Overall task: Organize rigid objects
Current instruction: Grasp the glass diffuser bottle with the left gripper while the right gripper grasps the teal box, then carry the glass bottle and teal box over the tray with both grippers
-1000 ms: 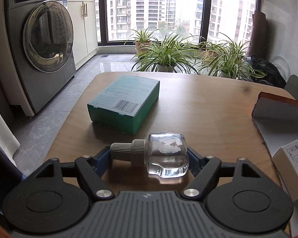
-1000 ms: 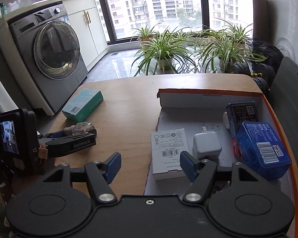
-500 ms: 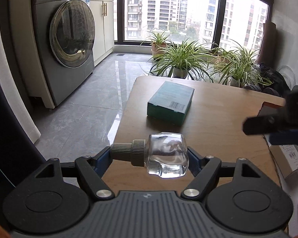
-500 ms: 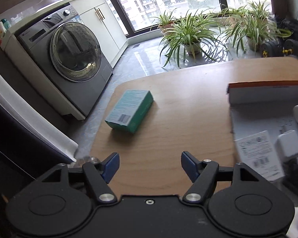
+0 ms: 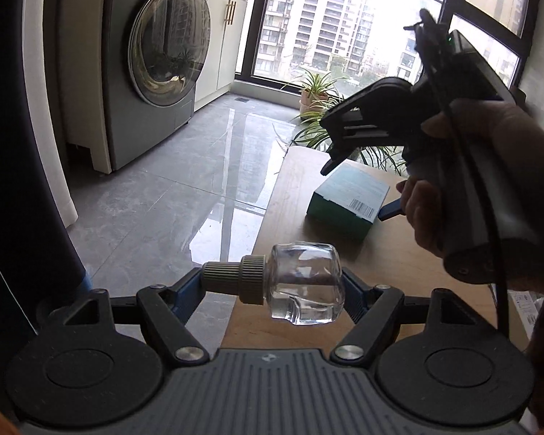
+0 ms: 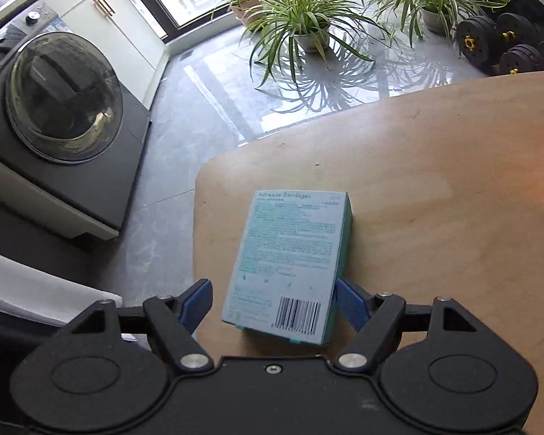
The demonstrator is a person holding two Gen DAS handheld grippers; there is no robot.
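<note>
Glass is held crosswise in the left gripper [image 5: 272,290]: a small clear bottle [image 5: 303,284] with a ribbed beige cap [image 5: 235,278] is clamped end to end, one pad on the cap tip and the other on the base, above the near edge of the wooden table [image 6: 435,166]. The right gripper [image 6: 272,299] is brought down over the teal box of adhesive bandages [image 6: 293,257], which lies flat near the table's left edge, close to the rounded far-left corner. Its jaws are opening, and the near end of the box is seen between the blue pads [image 6: 196,302]; a gap shows on the left side, while contact on the right cannot be told. The step in hand is judged to be the pickup of the box. For the next move, the jaws would need to be lowered astride the box's long sides and then closed squarely, so that the box is not skewed or pushed toward the table edge
</note>
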